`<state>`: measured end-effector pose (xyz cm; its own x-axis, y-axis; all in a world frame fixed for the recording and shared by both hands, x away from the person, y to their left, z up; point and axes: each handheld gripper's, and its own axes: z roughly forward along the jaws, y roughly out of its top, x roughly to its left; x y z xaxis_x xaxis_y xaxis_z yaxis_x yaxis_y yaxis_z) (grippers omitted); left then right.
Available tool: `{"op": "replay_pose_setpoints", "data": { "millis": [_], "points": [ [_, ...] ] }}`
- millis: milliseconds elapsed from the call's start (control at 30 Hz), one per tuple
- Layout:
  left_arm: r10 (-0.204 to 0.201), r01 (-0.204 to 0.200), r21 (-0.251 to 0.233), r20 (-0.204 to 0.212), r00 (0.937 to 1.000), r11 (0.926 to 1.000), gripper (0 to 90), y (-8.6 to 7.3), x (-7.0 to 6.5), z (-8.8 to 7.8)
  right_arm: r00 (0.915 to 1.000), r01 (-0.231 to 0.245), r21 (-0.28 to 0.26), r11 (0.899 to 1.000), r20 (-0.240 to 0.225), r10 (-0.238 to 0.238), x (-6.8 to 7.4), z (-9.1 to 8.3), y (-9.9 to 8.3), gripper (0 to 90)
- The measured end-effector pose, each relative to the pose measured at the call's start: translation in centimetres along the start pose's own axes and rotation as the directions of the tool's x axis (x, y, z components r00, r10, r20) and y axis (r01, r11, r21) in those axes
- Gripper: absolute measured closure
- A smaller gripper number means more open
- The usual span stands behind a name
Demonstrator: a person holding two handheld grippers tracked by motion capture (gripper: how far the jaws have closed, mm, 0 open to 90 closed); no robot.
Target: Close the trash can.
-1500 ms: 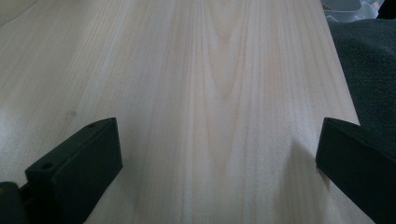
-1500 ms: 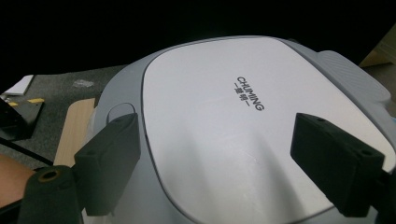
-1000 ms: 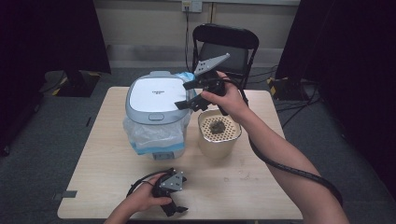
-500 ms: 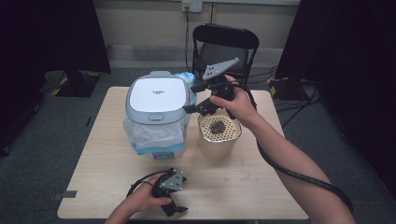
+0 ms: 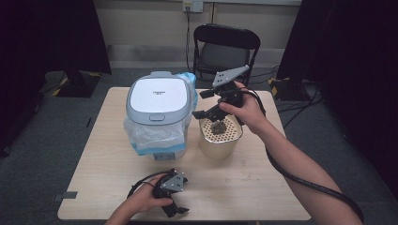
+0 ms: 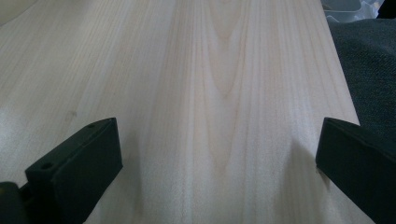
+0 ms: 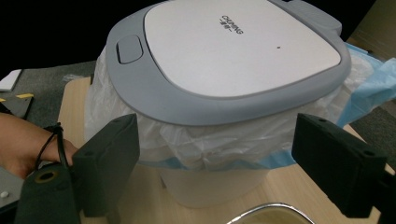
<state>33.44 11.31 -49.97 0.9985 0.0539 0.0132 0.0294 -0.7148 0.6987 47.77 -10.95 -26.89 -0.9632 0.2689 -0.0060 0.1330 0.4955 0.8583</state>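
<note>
high view: right gripper (image 5: 202, 104) hangs mid-frame, jaws wide and empty, above the perforated cup (image 5: 220, 138) beside the lidded bin (image 5: 159, 110). left gripper (image 5: 174, 206) rests bottom centre.
left gripper view: jaws wide over bare table (image 6: 210, 93).
right gripper view: bin ahead; swinging in could clip its liner bag (image 7: 210, 140) or tip the cup.

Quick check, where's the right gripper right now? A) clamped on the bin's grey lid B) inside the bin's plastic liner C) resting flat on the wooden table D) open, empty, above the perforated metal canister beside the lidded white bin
D: the right gripper hangs with jaws apart and nothing between them over the perforated metal canister, next to the white bin with the grey-rimmed lid.
</note>
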Motion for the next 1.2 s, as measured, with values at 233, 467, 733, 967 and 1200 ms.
{"op": "replay_pose_setpoints", "data": {
  "millis": [233, 467, 733, 967, 1200],
  "points": [
    [0.0, 0.0, 0.0, 0.0, 1.0, 1.0, 0.0, 0.0, 0.0, 0.0, 0.9999, -0.011, 0.003, 1.0, 0.005, 0.011, 0.1, -0.7, -1.3, 14.8],
    [0.0, 0.0, 0.0, 0.0, 1.0, 1.0, 0.0, 0.0, 0.0, 0.0, 0.9995, -0.029, 0.009, 1.0, 0.016, 0.029, 0.2, -1.5, -3.2, 14.8],
    [-0.001, 0.001, -0.001, 0.0, 1.0, 1.0, 0.0, 0.0, 0.0, 0.0, 0.9988, -0.04, 0.003, 0.999, 0.029, 0.04, 0.5, -2.2, -5.0, 14.8],
    [-0.003, 0.003, -0.012, 0.003, 1.0, 0.9999, 0.0, -0.1, 0.0, 0.1, 0.9982, -0.047, 0.002, 0.999, 0.037, 0.047, 0.6, -2.8, -6.3, 14.8],
    [-0.006, 0.006, -0.018, -0.004, 1.0, 0.9998, 0.0, -0.1, 0.0, 0.2, 0.9977, -0.049, 0.006, 0.999, 0.047, 0.048, 0.9, -3.5, -7.5, 14.8]
  ]
}}
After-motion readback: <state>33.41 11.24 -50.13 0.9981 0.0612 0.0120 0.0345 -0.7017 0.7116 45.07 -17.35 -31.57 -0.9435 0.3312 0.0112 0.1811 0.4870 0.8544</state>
